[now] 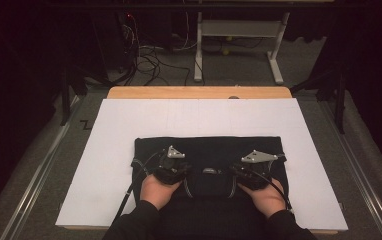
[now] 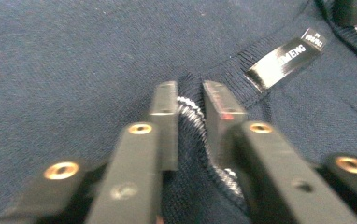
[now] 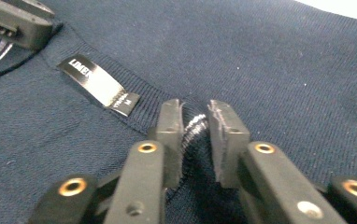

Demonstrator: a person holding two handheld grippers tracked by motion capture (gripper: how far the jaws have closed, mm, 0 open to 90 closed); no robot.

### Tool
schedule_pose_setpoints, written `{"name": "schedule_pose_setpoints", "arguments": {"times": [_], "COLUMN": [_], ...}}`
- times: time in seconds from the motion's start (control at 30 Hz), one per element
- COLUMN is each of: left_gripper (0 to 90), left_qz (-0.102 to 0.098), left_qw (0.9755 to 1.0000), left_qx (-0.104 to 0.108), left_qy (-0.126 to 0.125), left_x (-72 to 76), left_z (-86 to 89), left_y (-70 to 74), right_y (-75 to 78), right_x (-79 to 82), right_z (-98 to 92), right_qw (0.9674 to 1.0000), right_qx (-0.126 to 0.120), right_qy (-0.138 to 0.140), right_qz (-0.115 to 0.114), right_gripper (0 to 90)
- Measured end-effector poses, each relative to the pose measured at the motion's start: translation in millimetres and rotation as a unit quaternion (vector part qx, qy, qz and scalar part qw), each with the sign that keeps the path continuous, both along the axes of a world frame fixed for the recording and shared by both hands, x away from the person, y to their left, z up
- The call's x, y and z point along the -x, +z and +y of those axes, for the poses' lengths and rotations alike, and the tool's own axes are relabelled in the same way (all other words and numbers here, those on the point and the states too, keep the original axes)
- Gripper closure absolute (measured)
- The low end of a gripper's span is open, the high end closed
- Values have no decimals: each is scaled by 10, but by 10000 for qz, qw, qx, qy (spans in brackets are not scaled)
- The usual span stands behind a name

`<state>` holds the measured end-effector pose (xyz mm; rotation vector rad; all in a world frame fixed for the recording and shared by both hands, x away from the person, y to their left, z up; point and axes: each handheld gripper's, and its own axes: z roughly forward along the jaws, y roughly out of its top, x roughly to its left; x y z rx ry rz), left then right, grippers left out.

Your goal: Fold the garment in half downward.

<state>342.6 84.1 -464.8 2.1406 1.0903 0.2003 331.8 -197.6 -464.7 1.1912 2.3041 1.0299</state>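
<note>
While the label (image 2: 286,59) lies between them, each tool — left (image 2: 189,100), right (image 3: 196,120) — pinches the sweater's (image 1: 209,150) striped collar (image 2: 190,112), jaws nearly closed.

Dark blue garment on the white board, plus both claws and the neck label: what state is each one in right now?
Dark blue garment: spread flat, neckline toward the person.
Left claw: shut on the striped collar.
Right claw: shut on the striped collar.
Neck label: lying flat, between the two claws.
White board: lying flat under the garment.
</note>
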Motion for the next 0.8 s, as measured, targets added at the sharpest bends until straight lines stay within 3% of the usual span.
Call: {"name": "schedule_pose_setpoints", "arguments": {"times": [0.1, 0.17, 0.3, 0.5, 0.8], "left_gripper": [741, 740, 740, 738, 739], "left_qz": [-241, -483, -738, -902, -1073], "left_qw": [9995, 9981, 9958, 9941, 9905], "left_qx": [181, 337, 508, 601, 851], "left_qy": [86, 162, 170, 63, -76], "left_x": [58, 111, 205, 376, 632], "left_z": [46, 84, 138, 208, 330], "left_y": [54, 100, 172, 203, 252], "right_y": [40, 71, 130, 205, 277], "right_x": [63, 115, 221, 394, 676], "right_z": [-9, -22, -57, -101, -107], "right_qw": [9996, 9989, 9967, 9929, 9890], "right_qx": [-6, -48, -144, -334, -464], "right_qy": [28, 45, 92, 217, 437], "right_qz": [-263, -474, -795, -1120, -1334], "right_gripper": [820, 822, 827, 829, 828]}}
